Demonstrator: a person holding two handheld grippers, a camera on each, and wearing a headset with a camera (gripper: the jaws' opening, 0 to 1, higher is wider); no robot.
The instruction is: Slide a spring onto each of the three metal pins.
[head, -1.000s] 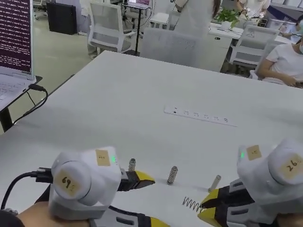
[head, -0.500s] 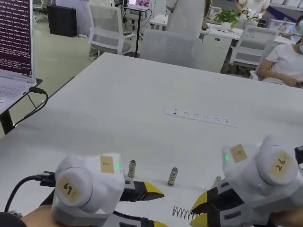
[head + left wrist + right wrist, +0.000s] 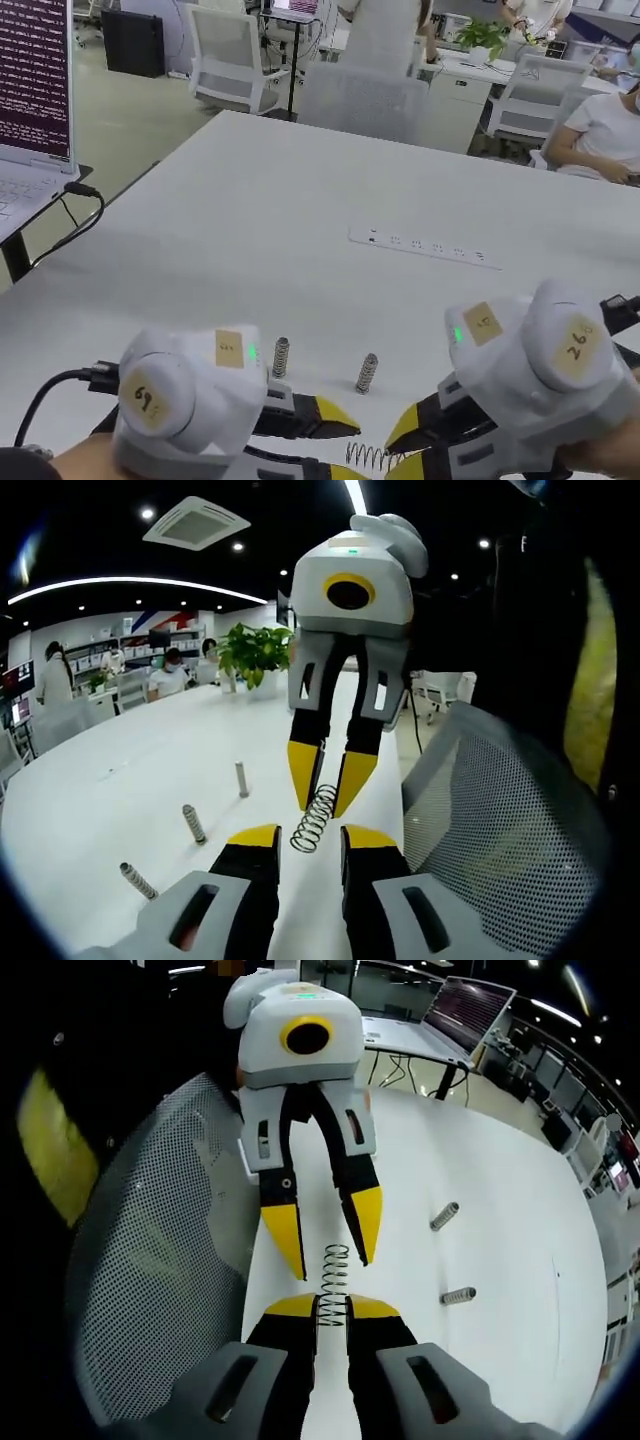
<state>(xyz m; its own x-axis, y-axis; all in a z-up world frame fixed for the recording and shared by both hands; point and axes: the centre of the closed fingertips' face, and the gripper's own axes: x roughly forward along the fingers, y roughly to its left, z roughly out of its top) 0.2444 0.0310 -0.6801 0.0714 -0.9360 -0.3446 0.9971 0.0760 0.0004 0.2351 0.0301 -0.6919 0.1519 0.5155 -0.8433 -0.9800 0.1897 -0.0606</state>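
**Right gripper and spring being brought toward the left gripper**

Compared with a second ago, the right gripper [image 3: 335, 1306] is being held further left along the near edge of the tabletop [image 3: 300, 200]. The loose spring [image 3: 334, 1275] is being carried with it, and the gap to the left gripper [image 3: 305, 838] is being narrowed.

One end of the loose spring is being pinched between the right gripper's jaws. Its free end is being pointed into the gap of the left gripper, whose jaws are being kept spread and clear of the coils. Whether the loose spring is being rested on the tabletop or kept just above it cannot be told.

Near the same edge, a first sprung pin [image 3: 281, 357] and a second sprung pin [image 3: 367, 372] are being left standing upright side by side, just beyond the jaw tips. In the left gripper view, a bare pin [image 3: 241, 778] is being shown upright past them. A power strip [image 3: 425, 247] is being left well apart, toward the far right corner.
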